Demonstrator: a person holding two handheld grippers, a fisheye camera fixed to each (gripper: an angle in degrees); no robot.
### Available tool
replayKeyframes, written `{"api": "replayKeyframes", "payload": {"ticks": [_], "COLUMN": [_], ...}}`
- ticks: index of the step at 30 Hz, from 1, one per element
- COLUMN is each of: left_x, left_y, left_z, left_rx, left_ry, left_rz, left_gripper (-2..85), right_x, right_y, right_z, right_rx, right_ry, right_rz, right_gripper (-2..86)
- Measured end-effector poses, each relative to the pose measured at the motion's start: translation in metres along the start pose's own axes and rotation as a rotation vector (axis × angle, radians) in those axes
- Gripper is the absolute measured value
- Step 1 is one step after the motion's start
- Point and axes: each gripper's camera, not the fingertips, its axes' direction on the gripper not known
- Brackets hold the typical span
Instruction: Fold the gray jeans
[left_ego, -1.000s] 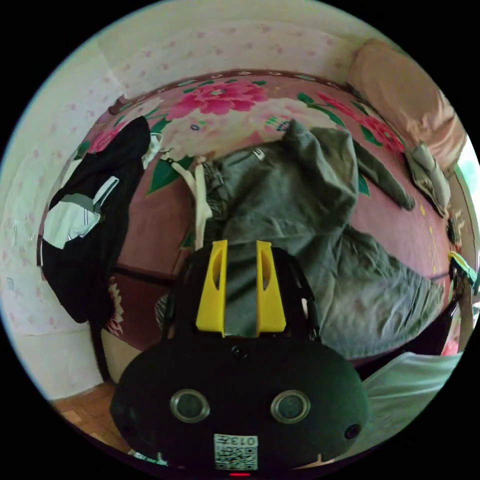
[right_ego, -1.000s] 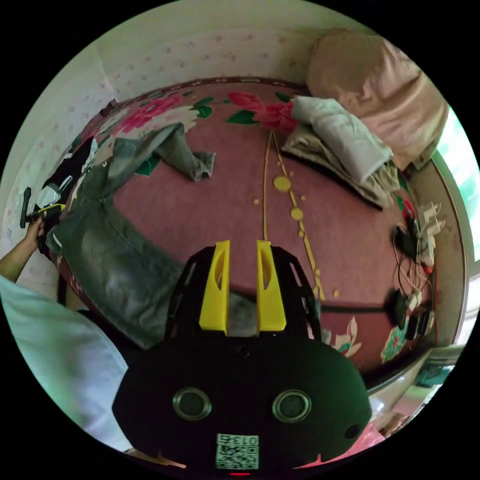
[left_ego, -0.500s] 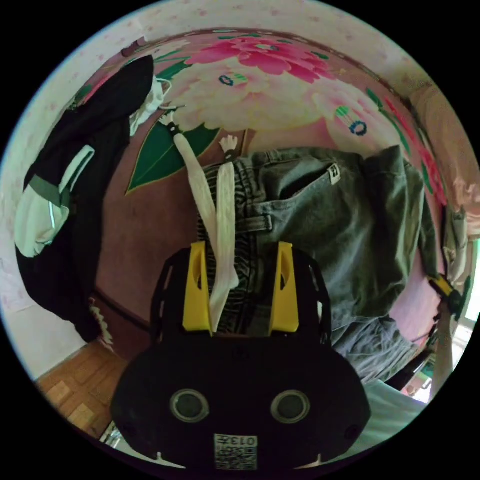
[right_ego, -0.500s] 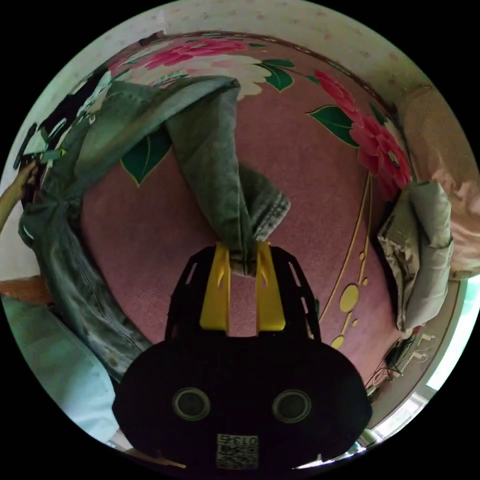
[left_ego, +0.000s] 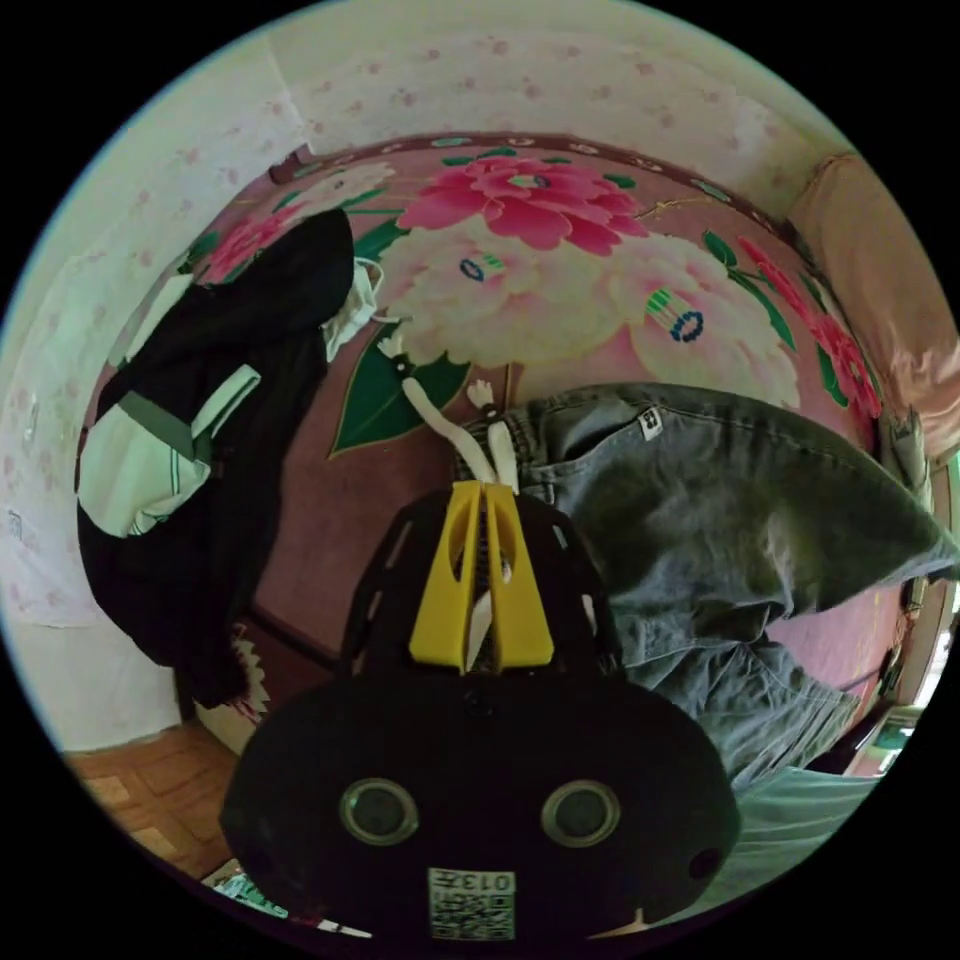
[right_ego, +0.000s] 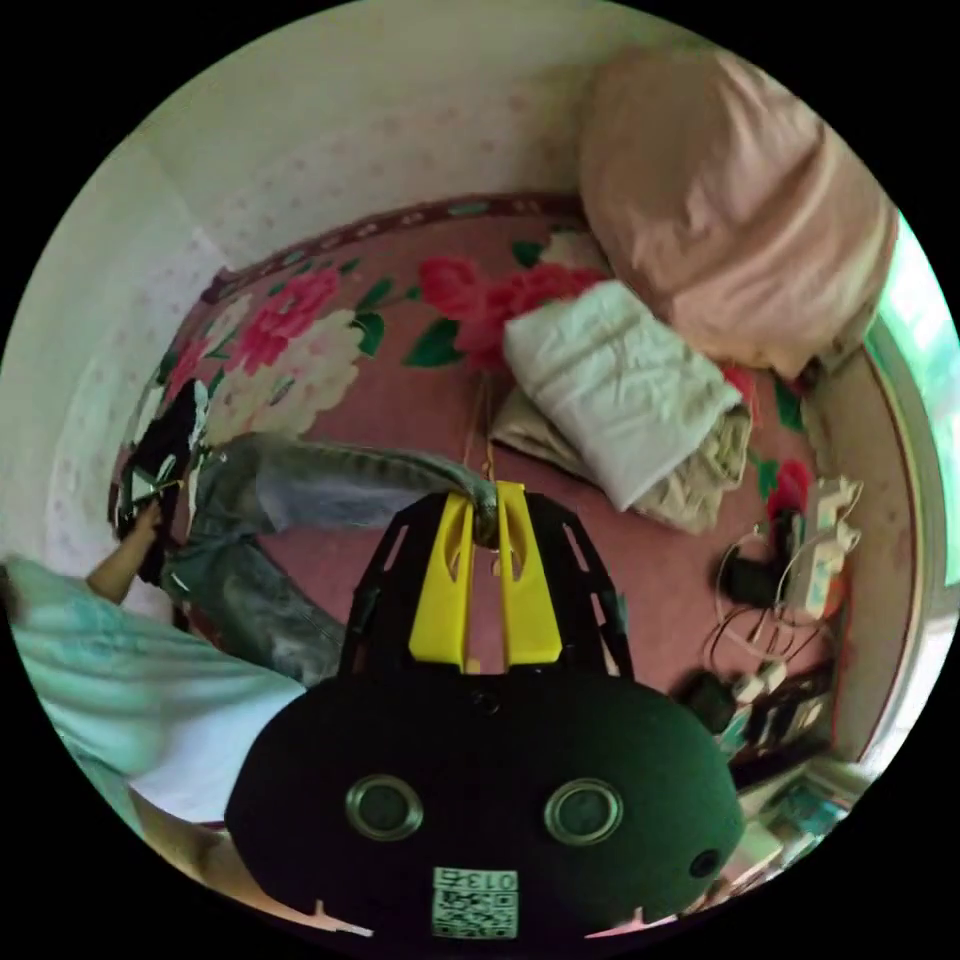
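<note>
Left gripper view. A black jacket (left_ego: 200, 440) with pale panels lies at the far left of the flowered bedspread (left_ego: 540, 260), well apart from the gray jeans (left_ego: 720, 500). The left gripper (left_ego: 482, 490) sits just right of the jacket, at the waistband end of the jeans. Its yellow jaws are closed to a narrow wedge. The white drawstring (left_ego: 440, 410) and the striped waistband edge pass between the jaws, and both jaws press on them. From this grip point the jeans extend to the right across the bedspread, with one part raised off it in a taut ridge. A pale sleeve (left_ego: 800, 820) shows below the jeans.

Right gripper view. A pale sleeve and a hand (right_ego: 130, 540) appear at the left, beside the waistband end of the jeans (right_ego: 330, 480). One leg runs right from there to the right gripper (right_ego: 485, 500). The yellow jaws are clamped on the hem, which bunches at the jaw tips. Right of the jeans lie folded white and beige clothes (right_ego: 620, 410), a pink pillow (right_ego: 730, 200) and a tangle of cables (right_ego: 790, 570).
</note>
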Motion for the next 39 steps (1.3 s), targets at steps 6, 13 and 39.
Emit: {"api": "replayKeyframes", "payload": {"ticks": [6,13,39], "left_x": [0.036,0.127,0.139], "left_y": [-0.038,-0.054,-0.115], "left_z": [-0.004,-0.003,0.075], "left_rx": [0.057,0.04,-0.109], "left_ry": [0.052,0.386,0.221], "left_rz": [0.112,0.569,0.376], "left_gripper": [3.9,8.9,15.4], "right_x": [0.075,0.081,0.098], "right_y": [0.004,0.006,0.089], "right_z": [0.064,0.073,0.264], "right_rx": [-0.039,-0.134,-0.224], "right_ry": [-0.105,-0.129,0.099], "right_rz": [0.21,0.163,0.402], "right_gripper": [4.3,4.3,9.1]}}
